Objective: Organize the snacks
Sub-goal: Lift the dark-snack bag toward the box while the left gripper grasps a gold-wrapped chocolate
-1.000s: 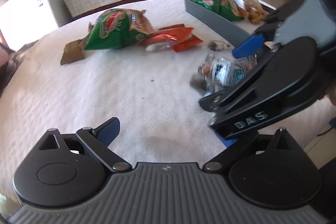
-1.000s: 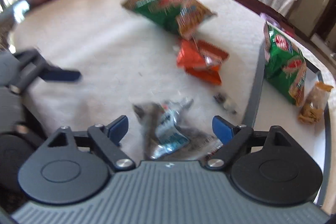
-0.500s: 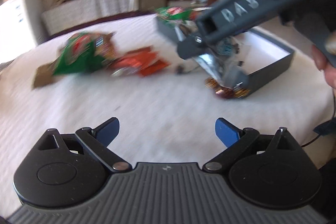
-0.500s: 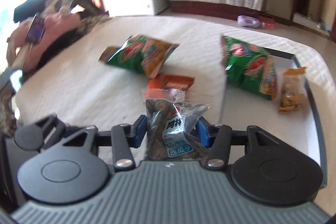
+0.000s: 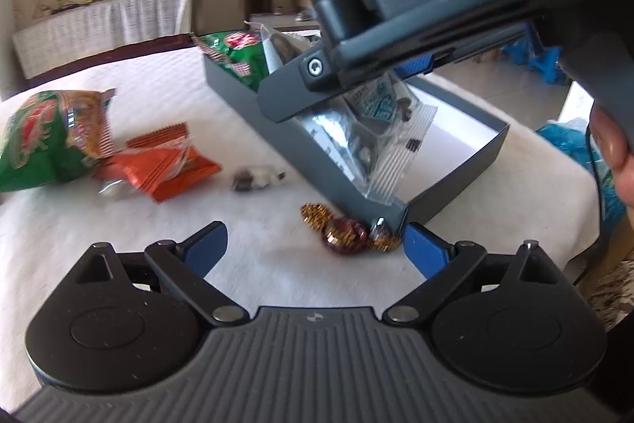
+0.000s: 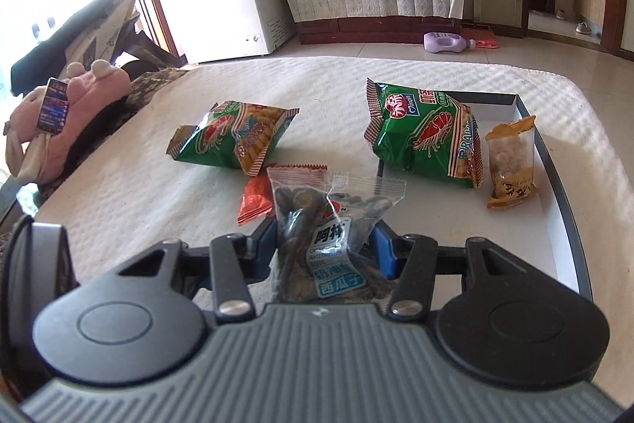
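Observation:
My right gripper [image 6: 327,250] is shut on a clear packet of watermelon seeds [image 6: 321,244] and holds it in the air over the near edge of the grey tray [image 6: 562,185]. The packet also shows in the left wrist view [image 5: 380,129], hanging over the tray [image 5: 455,185]. In the tray lie a green prawn-cracker bag [image 6: 428,141] and a small orange-trimmed nut packet [image 6: 511,161]. My left gripper [image 5: 313,244] is open and empty, low over the table, near foil-wrapped chocolates [image 5: 344,228].
On the white tablecloth lie a second green bag [image 6: 237,137], orange wafer packets [image 5: 166,165] and a small wrapped candy [image 5: 257,179]. A pink plush with a phone [image 6: 55,106] sits off the table's left edge. The table's far edge drops to a tiled floor.
My right gripper closed on the seed packet, lifted it off the table and carried it over the tray. My left gripper swung right toward the tray corner and the chocolates.

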A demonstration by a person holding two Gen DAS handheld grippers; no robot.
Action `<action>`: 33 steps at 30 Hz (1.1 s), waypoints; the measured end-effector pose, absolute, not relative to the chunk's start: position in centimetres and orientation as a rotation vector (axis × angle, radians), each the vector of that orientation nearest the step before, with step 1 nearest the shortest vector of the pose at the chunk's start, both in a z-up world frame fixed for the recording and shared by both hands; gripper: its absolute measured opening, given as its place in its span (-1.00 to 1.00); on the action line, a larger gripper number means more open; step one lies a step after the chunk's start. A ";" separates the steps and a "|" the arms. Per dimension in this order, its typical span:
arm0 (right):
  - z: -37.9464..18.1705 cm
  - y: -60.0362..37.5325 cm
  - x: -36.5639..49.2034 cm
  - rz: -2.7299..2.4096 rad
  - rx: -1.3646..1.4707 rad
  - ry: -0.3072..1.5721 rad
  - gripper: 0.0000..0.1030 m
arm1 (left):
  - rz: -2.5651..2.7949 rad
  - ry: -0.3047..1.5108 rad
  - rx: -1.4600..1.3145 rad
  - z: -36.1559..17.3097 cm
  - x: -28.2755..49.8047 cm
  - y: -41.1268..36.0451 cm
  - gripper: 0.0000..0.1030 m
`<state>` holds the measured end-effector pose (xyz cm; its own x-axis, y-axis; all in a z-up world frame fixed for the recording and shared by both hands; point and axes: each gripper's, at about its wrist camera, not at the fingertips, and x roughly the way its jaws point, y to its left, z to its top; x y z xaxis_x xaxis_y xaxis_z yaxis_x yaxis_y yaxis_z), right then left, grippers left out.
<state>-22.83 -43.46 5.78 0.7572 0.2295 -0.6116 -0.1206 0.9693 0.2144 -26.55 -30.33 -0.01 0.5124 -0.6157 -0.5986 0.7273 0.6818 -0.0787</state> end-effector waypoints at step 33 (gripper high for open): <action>6.6 -43.8 -23.9 0.162 0.154 0.637 0.04 | -0.672 0.591 0.328 4.5 -27.2 -27.2 -0.48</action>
<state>-23.93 -43.76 6.57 0.7919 0.1975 -0.5779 -0.1030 0.9759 0.1923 -27.18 -27.21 4.47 0.6290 -0.4849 -0.6076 0.6646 0.7409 0.0967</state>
